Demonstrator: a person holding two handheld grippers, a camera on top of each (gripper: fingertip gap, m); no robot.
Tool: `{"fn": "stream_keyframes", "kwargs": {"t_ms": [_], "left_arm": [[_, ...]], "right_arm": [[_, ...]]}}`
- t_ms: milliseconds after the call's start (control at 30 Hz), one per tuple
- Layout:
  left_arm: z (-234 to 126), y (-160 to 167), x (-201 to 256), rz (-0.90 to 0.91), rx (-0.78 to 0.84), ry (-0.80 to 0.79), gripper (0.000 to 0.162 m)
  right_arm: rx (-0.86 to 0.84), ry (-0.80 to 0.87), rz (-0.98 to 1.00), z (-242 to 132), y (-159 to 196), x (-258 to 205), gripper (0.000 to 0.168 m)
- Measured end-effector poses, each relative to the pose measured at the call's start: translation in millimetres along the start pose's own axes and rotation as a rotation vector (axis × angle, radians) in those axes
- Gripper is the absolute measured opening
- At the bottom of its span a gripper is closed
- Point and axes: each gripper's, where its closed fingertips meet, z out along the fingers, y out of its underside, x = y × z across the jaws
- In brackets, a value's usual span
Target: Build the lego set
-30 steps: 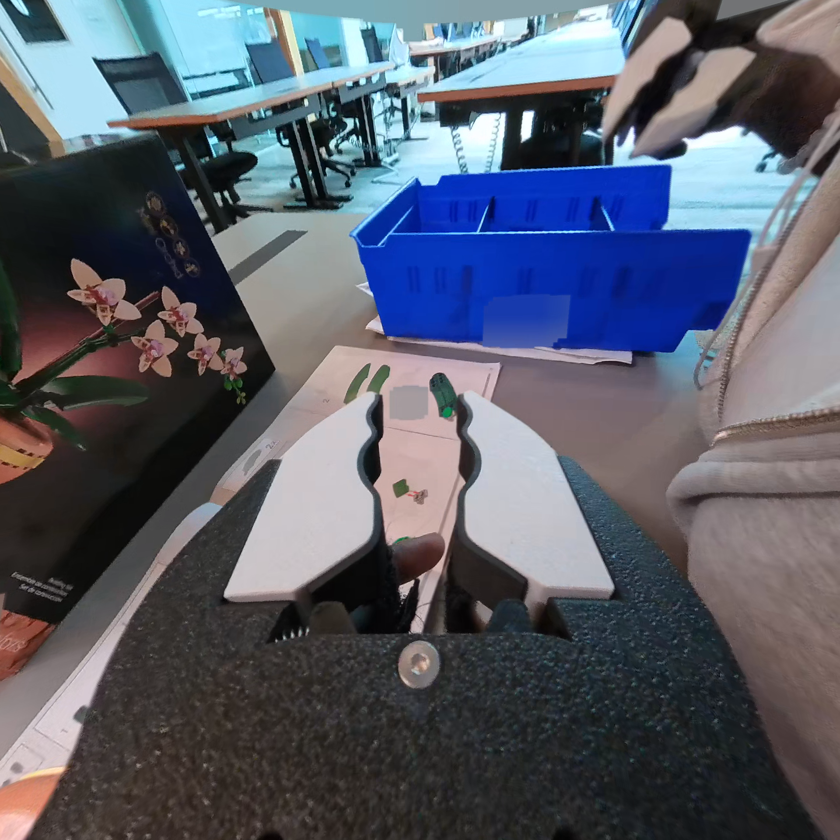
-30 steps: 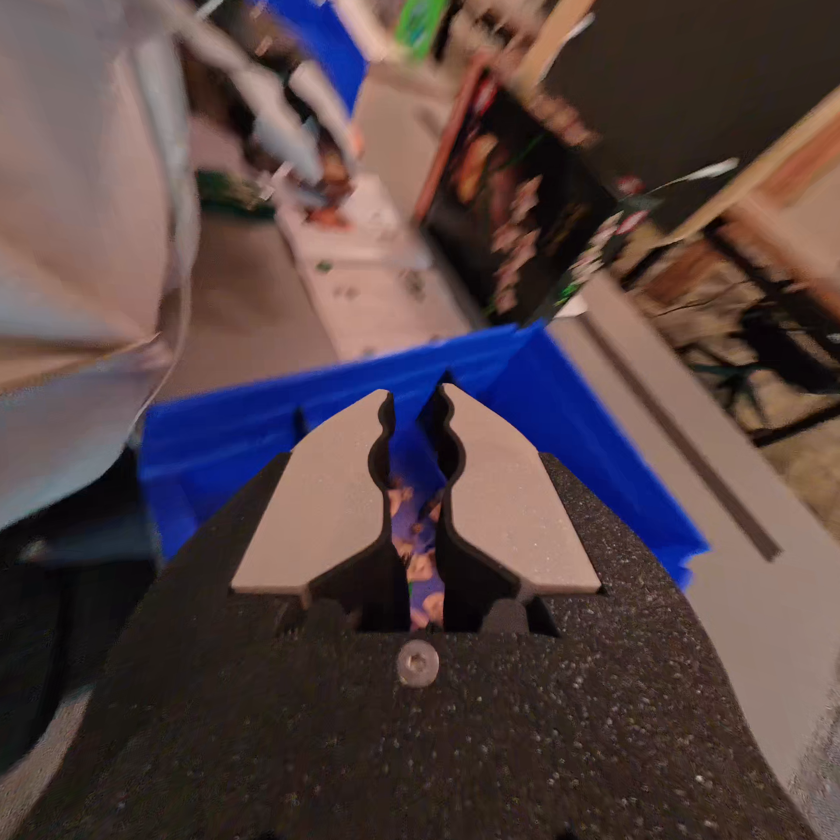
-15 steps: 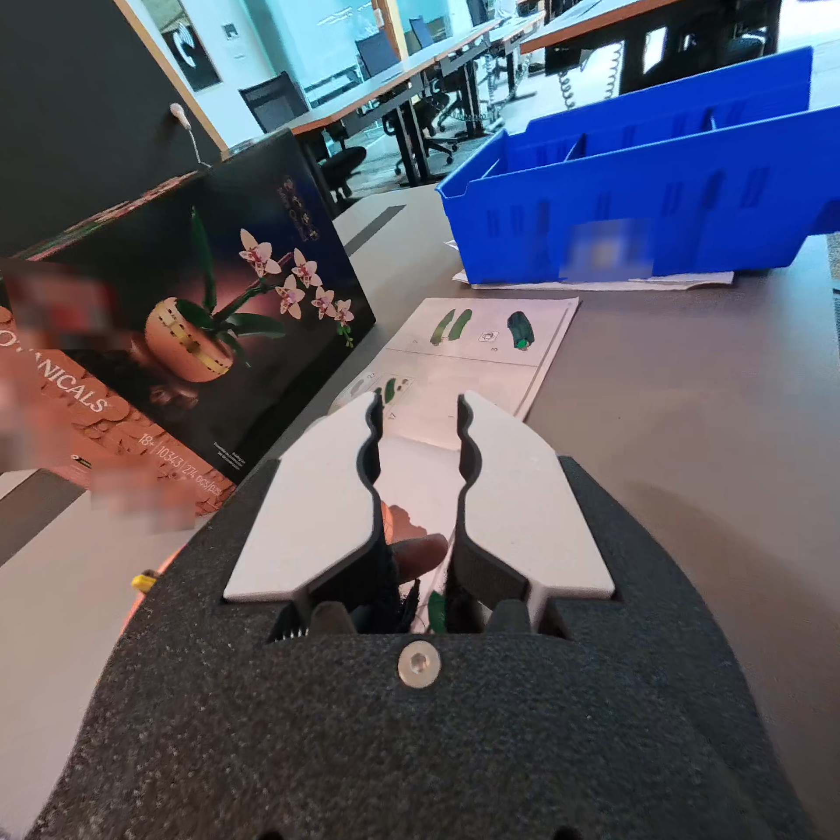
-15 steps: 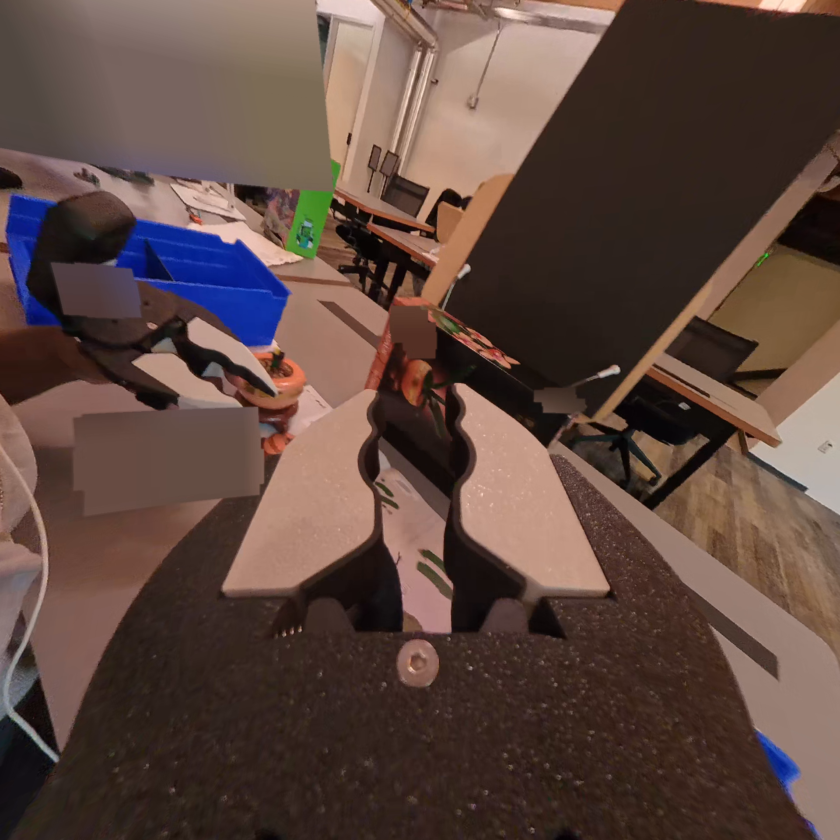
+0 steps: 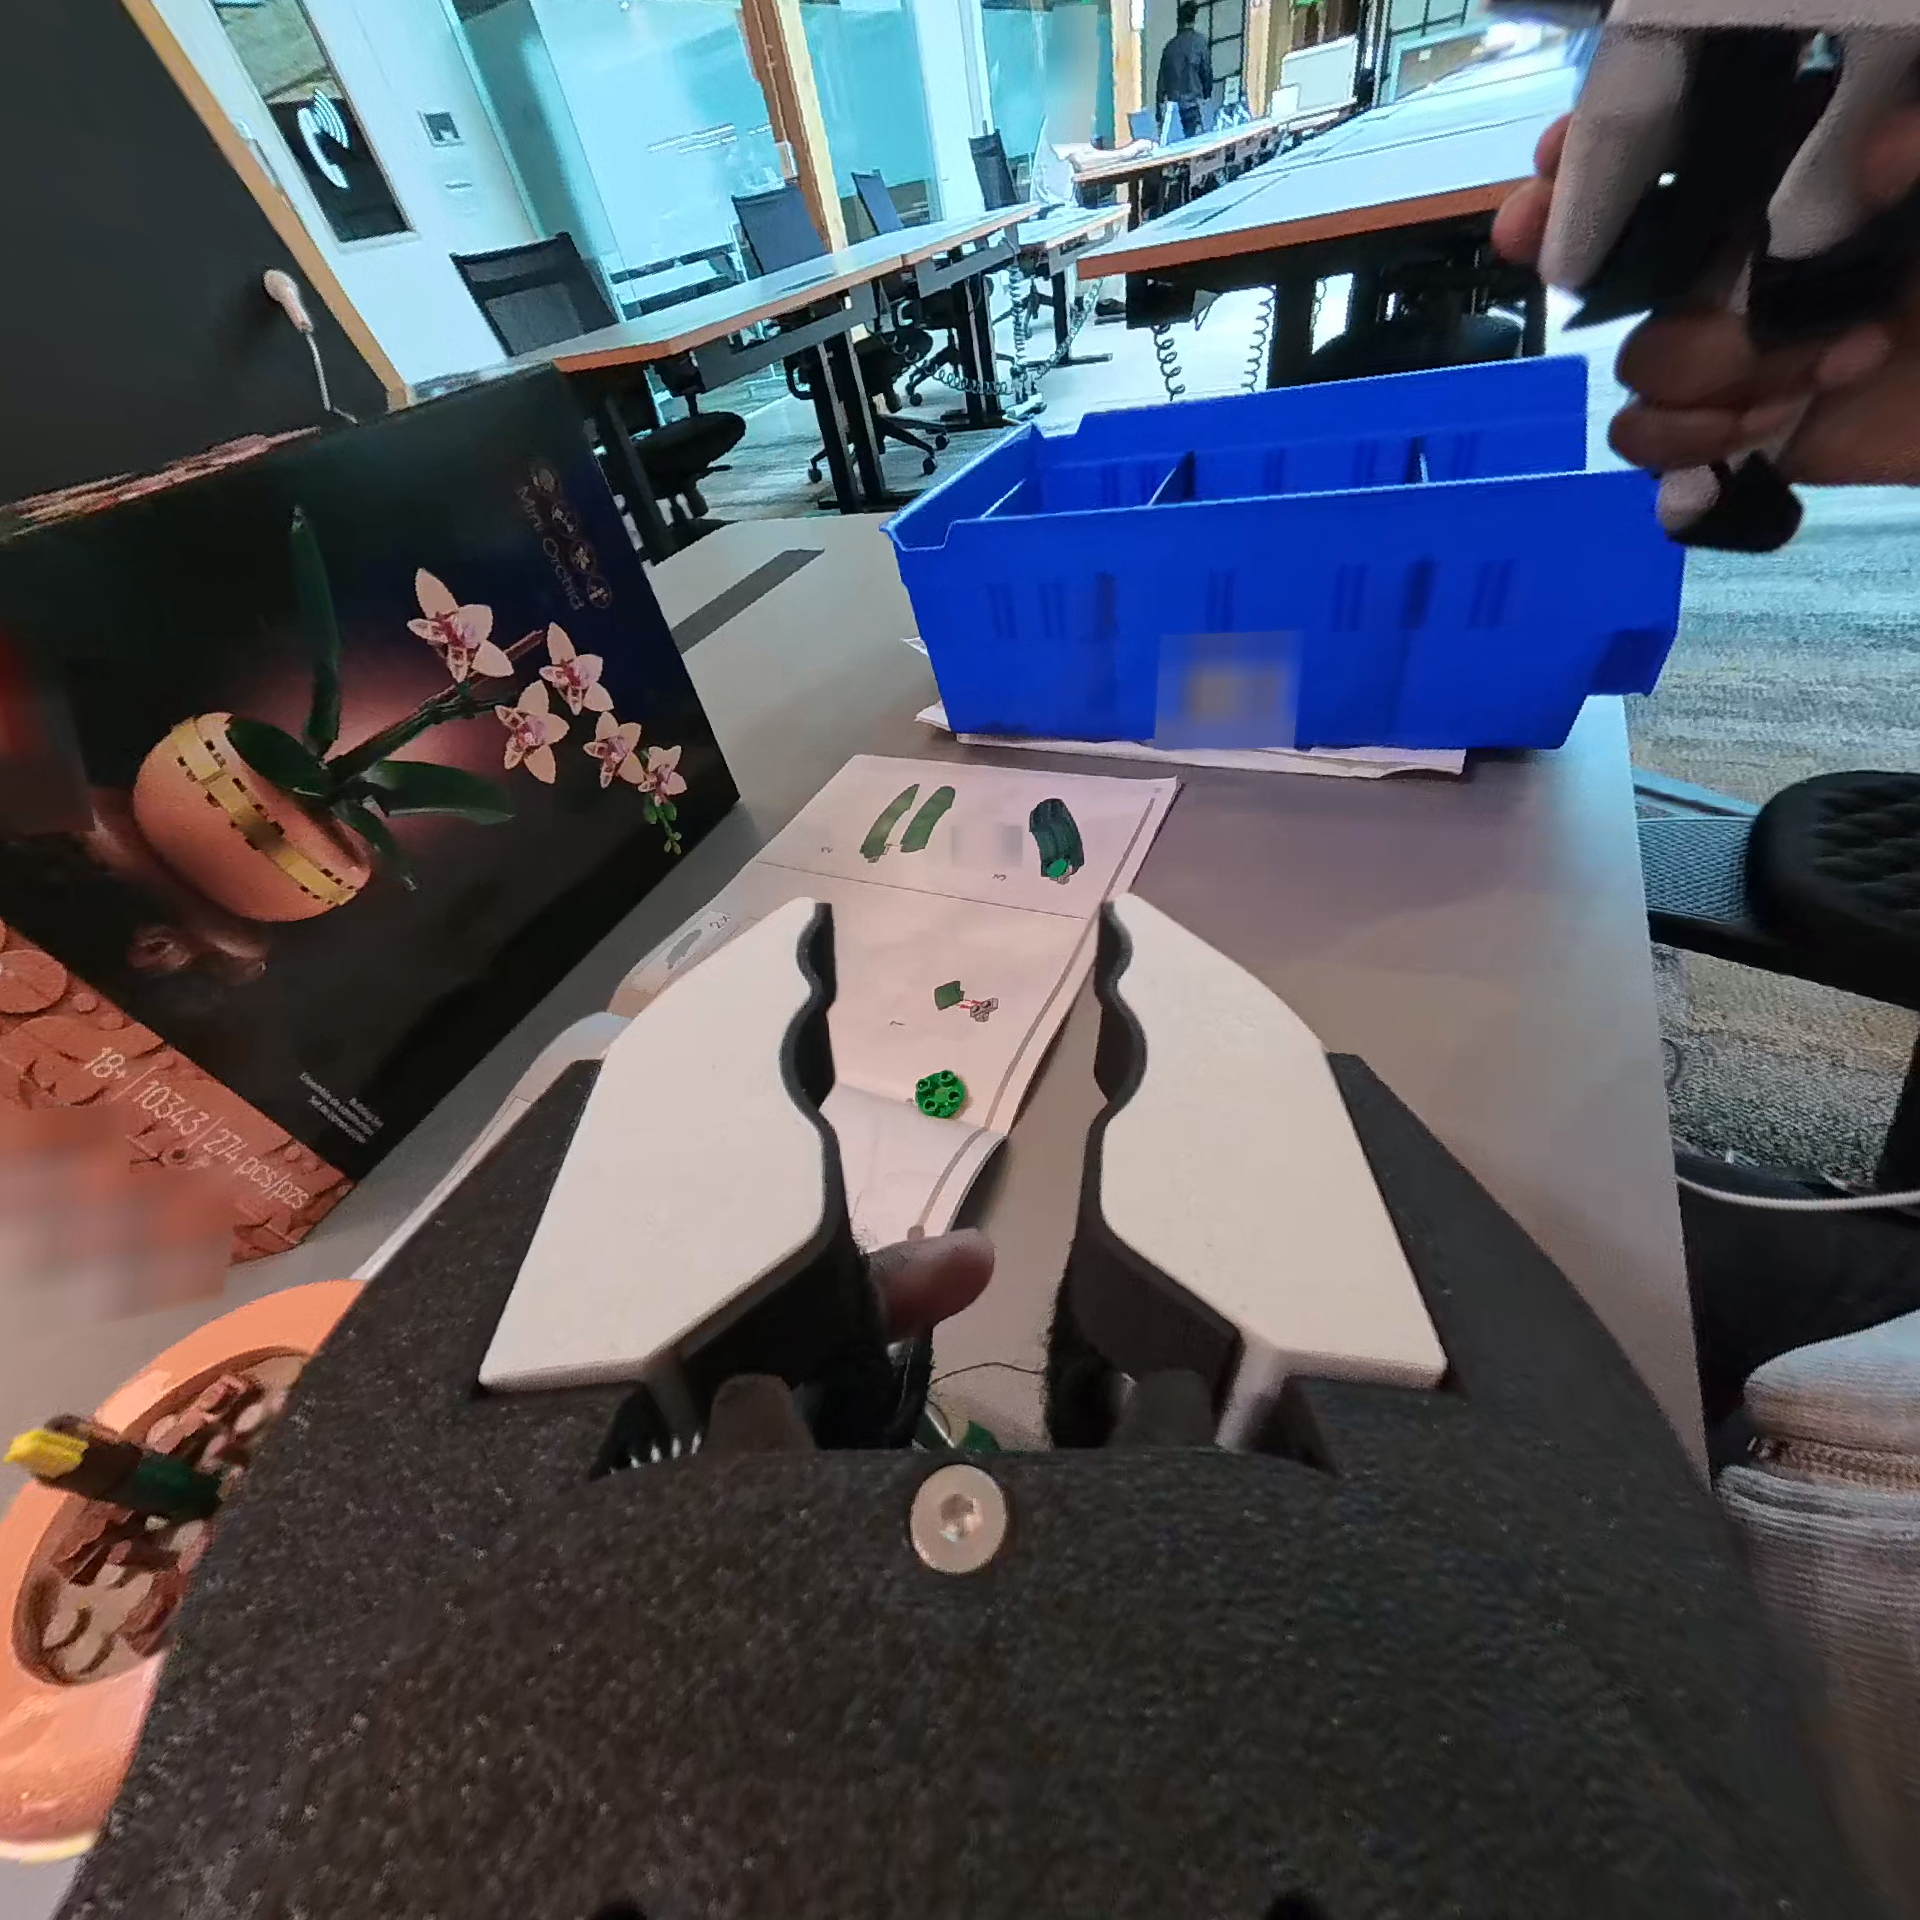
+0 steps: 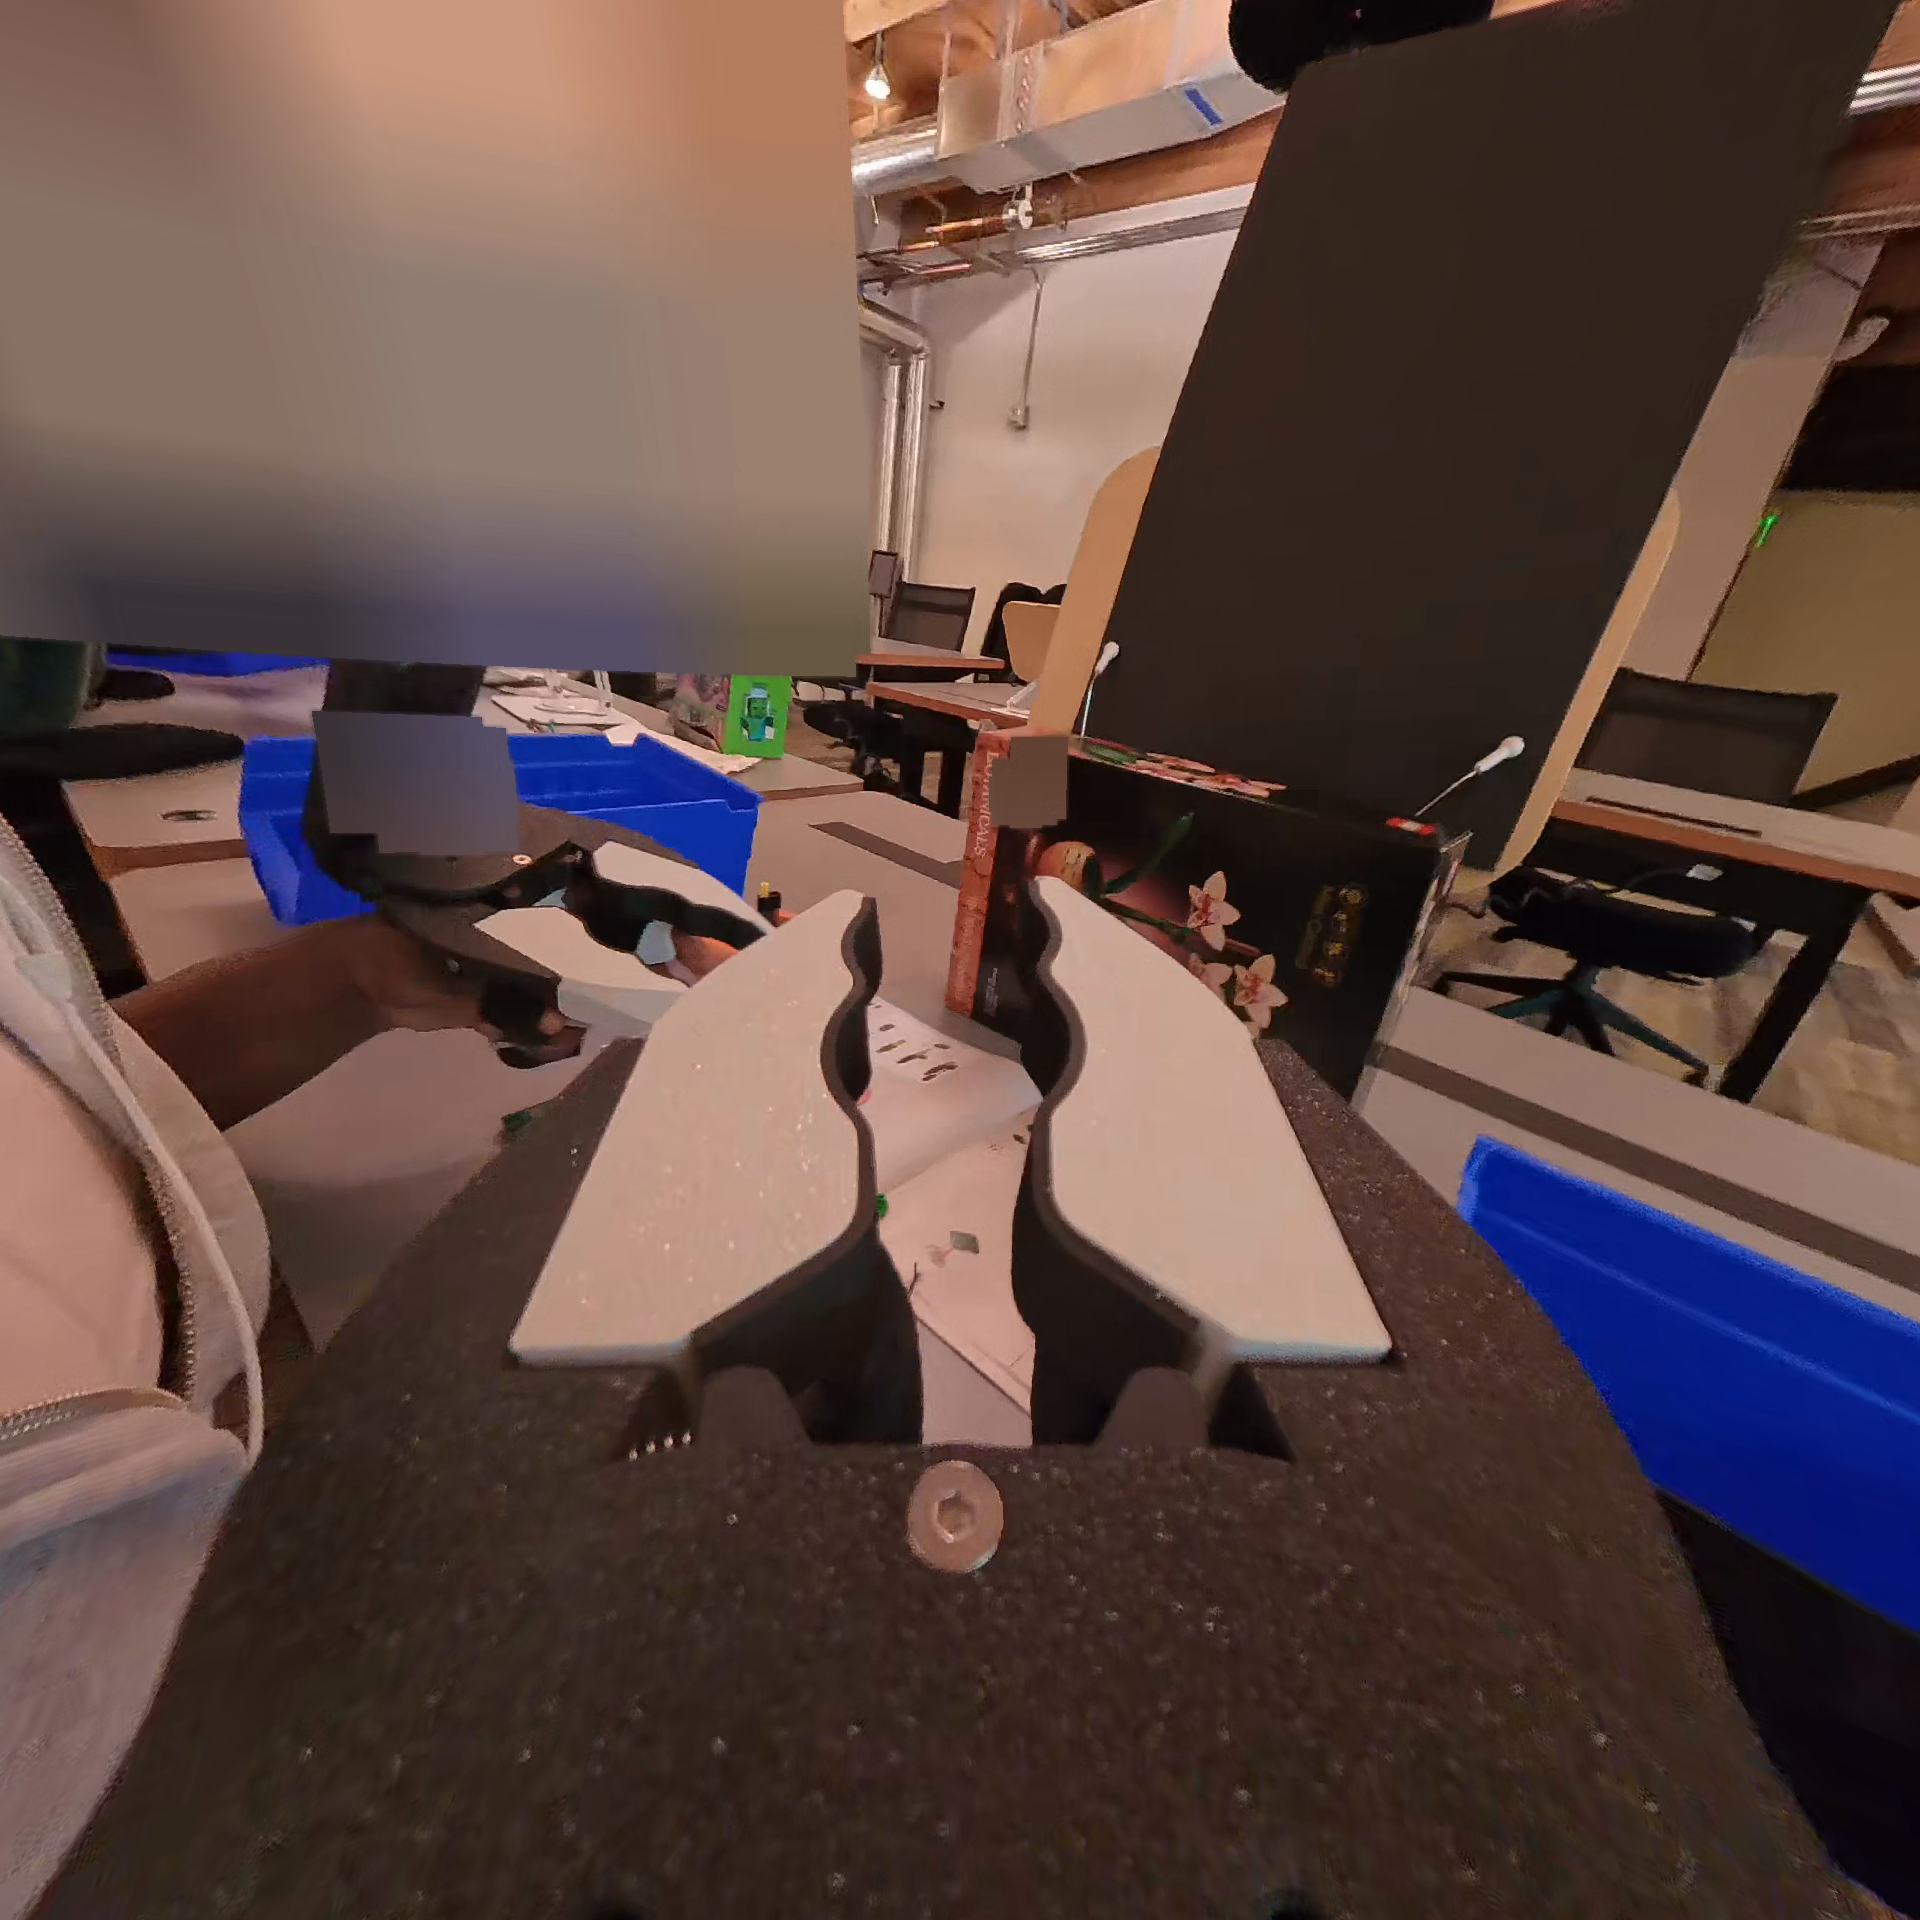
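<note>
Lego pot, salmon-coloured and partly built with a green-and-yellow stem piece across its mouth, sits nearest, just left of the left gripper, whose fingers stand apart and empty. Beyond lies a small green round piece on the open instruction booklet. The right gripper is likewise spread, holding nothing. Farther off stand the set's box and blue bin. Judging by this, leaves and flowers remain unbuilt.
</note>
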Motion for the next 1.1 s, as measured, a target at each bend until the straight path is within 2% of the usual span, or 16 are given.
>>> {"fn": "stream_keyframes", "kwargs": {"t_ms": [200, 333, 433, 533, 633, 833, 1100], "left_arm": [[9, -1, -3, 0.019, -0.006, -0.078, 0.071], [1, -18, 3, -0.142, 0.165, -0.069, 0.074], [-16, -28, -2, -0.26, 0.288, -0.086, 0.09], [-33, -29, -7, -0.288, 0.329, -0.104, 0.094], [-45, -26, -11, -0.22, 0.309, -0.148, 0.101], [-62, -28, -19, -0.152, 0.308, -0.252, 0.124], [-71, -26, -22, -0.144, 0.292, -0.297, 0.141]], "right_arm": [[0.078, -0.051, 0.027, 7, -8, -20, 0.035], [0.08, -0.106, 0.017, 18, -2, -41, 0.044], [0.008, -0.12, -0.003, 29, 18, -48, 0.064], [-0.027, -0.102, 0.048, 39, 31, -48, 0.105], [0.075, -0.092, 0.078, 42, 23, -48, 0.118], [0.196, -0.102, 0.101, 43, 9, -53, 0.118], [0.095, -0.04, -0.025, 46, 25, -51, 0.124]]}}
